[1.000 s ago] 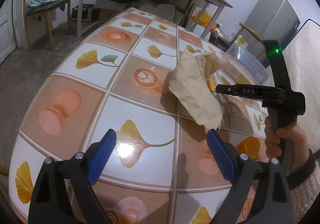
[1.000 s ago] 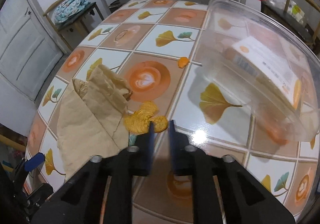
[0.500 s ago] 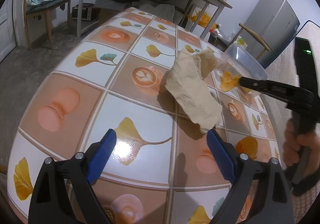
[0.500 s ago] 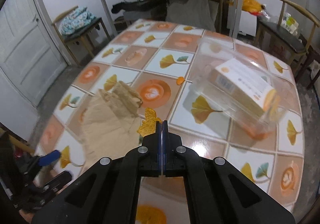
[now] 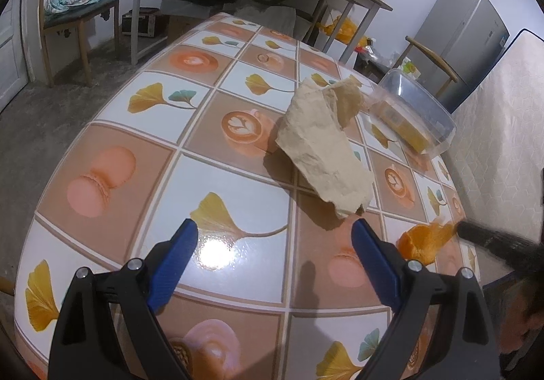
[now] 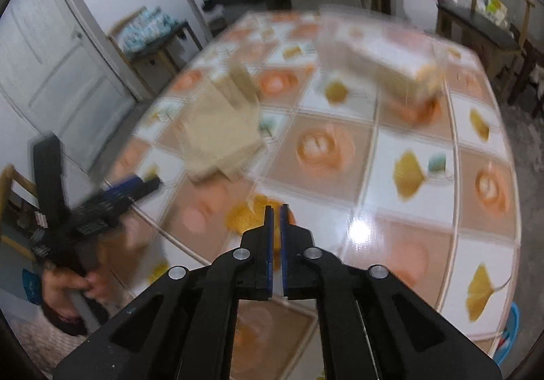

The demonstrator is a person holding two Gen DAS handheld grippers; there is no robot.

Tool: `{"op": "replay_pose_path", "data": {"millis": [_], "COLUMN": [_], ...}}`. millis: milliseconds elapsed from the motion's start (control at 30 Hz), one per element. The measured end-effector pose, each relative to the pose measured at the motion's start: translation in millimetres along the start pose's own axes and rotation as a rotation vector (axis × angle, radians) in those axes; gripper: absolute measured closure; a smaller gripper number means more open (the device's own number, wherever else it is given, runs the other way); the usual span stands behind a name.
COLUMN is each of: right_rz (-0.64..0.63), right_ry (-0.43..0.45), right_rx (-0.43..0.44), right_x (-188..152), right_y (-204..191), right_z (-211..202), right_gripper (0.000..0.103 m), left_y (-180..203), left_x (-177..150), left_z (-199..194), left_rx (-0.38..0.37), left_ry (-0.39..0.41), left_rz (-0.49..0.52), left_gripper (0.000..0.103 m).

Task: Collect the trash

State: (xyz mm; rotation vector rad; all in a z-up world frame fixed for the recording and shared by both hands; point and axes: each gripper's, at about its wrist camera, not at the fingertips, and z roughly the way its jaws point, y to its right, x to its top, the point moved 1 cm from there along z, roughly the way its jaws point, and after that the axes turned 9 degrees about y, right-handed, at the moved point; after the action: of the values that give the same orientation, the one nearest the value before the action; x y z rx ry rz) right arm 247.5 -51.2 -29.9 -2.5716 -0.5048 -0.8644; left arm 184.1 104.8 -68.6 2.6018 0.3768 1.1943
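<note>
Orange peel scrap [image 5: 423, 241], thin and curly, is pinched at the tip of the right gripper [image 6: 276, 210], whose blue-padded jaws are squeezed nearly together on it. In the left wrist view the peel hangs off the end of that black gripper, up above the near right corner of the tiled table [image 5: 210, 176] with its ginkgo leaf and latte art pattern. In the right wrist view the picture's pretty smeared, so you only get a bit of orange poking out beside the pads.

Left gripper [image 5: 272, 244] has its blue fingers spread wide with nothing between them, hanging over the table's near edge. A hand [image 6: 73, 281] grips its handle in the right wrist view.

Crumpled brown paper bag [image 5: 324, 149] lies mid-table, just beyond the left gripper's tips. Past it sits a clear plastic tub [image 5: 416, 109] with a yellow box [image 5: 403, 126] inside, close to the bag's far end.
</note>
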Motion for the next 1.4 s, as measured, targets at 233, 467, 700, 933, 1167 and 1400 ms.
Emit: {"op": "replay_pose_path", "data": {"millis": [233,467,700,933,1167,1400], "right_rz": [-0.056,0.041,0.050,0.059,0.072,0.081], "right_ry": [0.044,0.039,0.030,0.035,0.031,0.049], "right_rx": [-0.051,0.023,0.048,0.055,0.048,0.045], "right_x": [-11,-15,-18,-20,-24,-27], "right_y": [-2,13,16,20,27,27], "right_z": [0,0,3,2,0,-13], "right_gripper": [0.063,0.058,0.056,0.055,0.055,0.055], "left_y": [6,13,31,57,85,82], "left_x": [2,33,66,69,46,43], "left_z": [-4,1,39,86,101,98], "left_rx": [0.008,-0.035,-0.036,-0.070,-0.031,-0.036], "left_ry": [0.008,0.037,-0.015,-0.155,-0.207,-0.182], "left_rz": [0.045,0.074,0.269,0.391,0.576,0.530], "left_gripper": [0.014,0.014,0.014,0.014,0.022,0.070]}}
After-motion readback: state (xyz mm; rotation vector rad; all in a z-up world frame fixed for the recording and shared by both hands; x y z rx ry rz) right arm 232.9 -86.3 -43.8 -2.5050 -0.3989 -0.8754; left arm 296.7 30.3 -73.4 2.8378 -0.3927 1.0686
